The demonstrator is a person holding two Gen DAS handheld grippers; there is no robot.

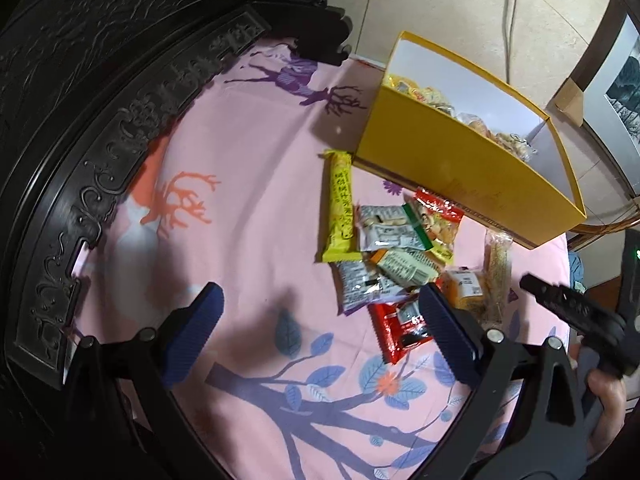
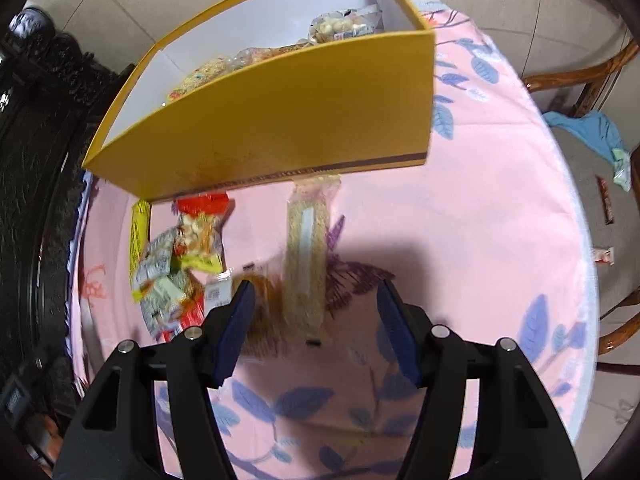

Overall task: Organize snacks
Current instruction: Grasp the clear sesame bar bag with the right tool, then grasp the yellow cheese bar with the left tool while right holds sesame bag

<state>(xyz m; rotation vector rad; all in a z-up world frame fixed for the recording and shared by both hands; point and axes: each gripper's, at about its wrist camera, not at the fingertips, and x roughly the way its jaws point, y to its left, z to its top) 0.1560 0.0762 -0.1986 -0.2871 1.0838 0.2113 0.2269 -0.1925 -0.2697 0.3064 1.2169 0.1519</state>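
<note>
Pink printed tablecloth (image 1: 248, 152): spread beneath both tools. Yellow box (image 2: 280, 120): open-topped, white inside, some snacks already in it; beyond both grippers. Loose snack pile (image 1: 384, 252): on the cloth just before the box, ahead and right of the left gripper (image 1: 320, 336), ahead and left of the right gripper (image 2: 316, 320). Long pale packet (image 2: 306, 260): ahead between the right fingers, untouched. Left gripper: jaws wide, empty. Right gripper: jaws apart, empty.
</note>
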